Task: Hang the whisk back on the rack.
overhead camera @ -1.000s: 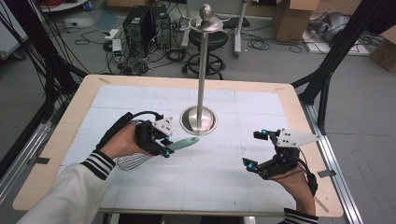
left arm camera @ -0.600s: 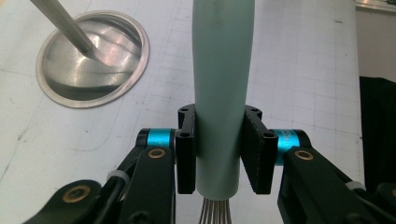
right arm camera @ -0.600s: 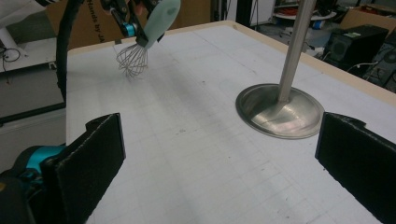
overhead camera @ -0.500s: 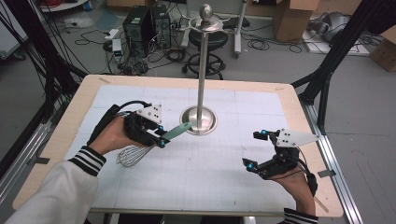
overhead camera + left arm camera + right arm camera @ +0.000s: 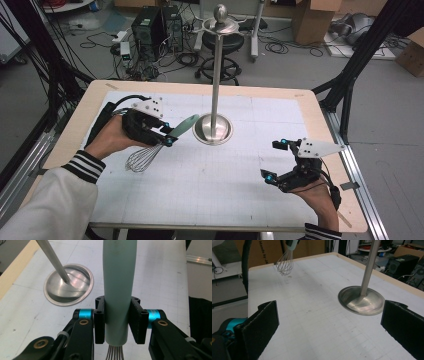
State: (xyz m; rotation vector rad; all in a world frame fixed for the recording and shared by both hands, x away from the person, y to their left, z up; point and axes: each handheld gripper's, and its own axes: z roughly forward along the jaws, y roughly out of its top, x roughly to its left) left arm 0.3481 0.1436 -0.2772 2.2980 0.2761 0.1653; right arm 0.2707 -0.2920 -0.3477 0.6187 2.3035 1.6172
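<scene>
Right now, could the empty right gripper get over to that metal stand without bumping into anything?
Probably yes: the right gripper is open, and only bare table lies between it and the stand.

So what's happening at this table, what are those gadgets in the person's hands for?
A person holds a two-jaw gripper in each hand. The left gripper is shut on the pale green handle of a wire whisk, held above the white gridded table, handle pointing toward the round base of a tall metal stand. The right gripper is open and empty, low over the table's right side.
</scene>
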